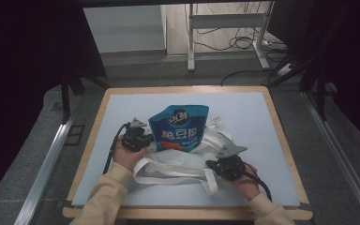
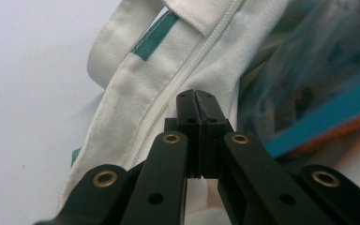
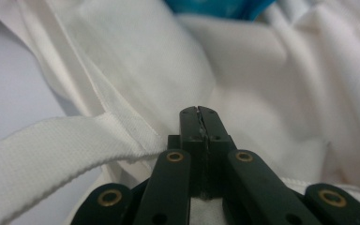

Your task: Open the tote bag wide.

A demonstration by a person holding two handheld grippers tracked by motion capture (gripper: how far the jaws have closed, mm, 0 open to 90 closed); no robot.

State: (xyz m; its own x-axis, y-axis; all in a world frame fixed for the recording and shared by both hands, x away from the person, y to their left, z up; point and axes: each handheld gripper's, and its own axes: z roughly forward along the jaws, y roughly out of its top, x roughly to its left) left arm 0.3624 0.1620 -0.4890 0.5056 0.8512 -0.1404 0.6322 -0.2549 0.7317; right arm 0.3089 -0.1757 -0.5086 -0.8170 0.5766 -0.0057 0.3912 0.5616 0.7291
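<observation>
Now the pale grey table top (image 1: 122, 112) carries my crumpled white cloth tote bag (image 1: 187, 161); a blue printed snack pouch (image 1: 180, 129) stands in its mouth; my left gripper (image 2: 196, 98) pinches the bag's hem, jaws pressed together; my right gripper (image 3: 200, 114) likewise nips the cloth.

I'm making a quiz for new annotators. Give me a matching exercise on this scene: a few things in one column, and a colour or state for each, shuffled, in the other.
Things:
1. snack pouch
2. tote bag
3. left gripper
4. table top

Descriptions:
A. white cloth with long handles
B. pale grey-blue, with a wooden edge
C. blue, with an orange patch low on its front
D. black, jaws shut at the bag's hem

Pairs: 1-C, 2-A, 3-D, 4-B
</observation>
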